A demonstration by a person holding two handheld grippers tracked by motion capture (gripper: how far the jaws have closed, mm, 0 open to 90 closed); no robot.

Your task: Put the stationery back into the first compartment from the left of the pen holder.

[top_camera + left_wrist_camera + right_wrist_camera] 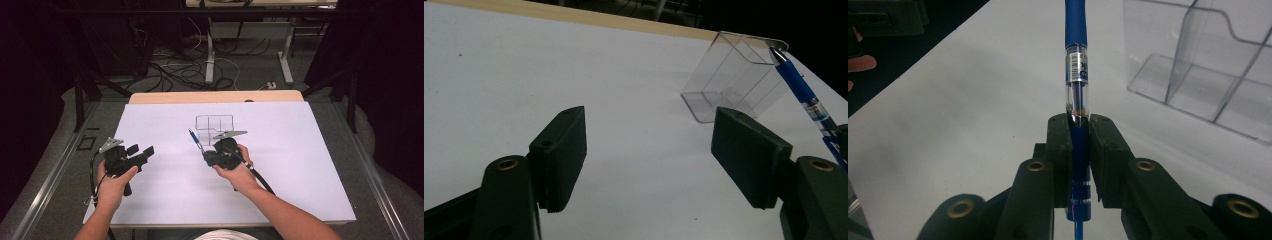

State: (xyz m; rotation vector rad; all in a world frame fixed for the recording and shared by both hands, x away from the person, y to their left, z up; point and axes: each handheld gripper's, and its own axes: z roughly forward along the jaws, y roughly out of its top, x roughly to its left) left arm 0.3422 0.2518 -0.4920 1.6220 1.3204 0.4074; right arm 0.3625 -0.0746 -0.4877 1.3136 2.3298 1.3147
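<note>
Right gripper [1079, 131] clamped on blue pen [1076, 60], near clear divided holder [215, 123], nothing inside; left gripper [649, 150] jaws apart, nothing between.

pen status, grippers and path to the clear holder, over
Right gripper shut on blue pen, lifted off the table. Left gripper open, nothing between its jaws. Clear holder just beyond the pen, nothing seen between.
</note>
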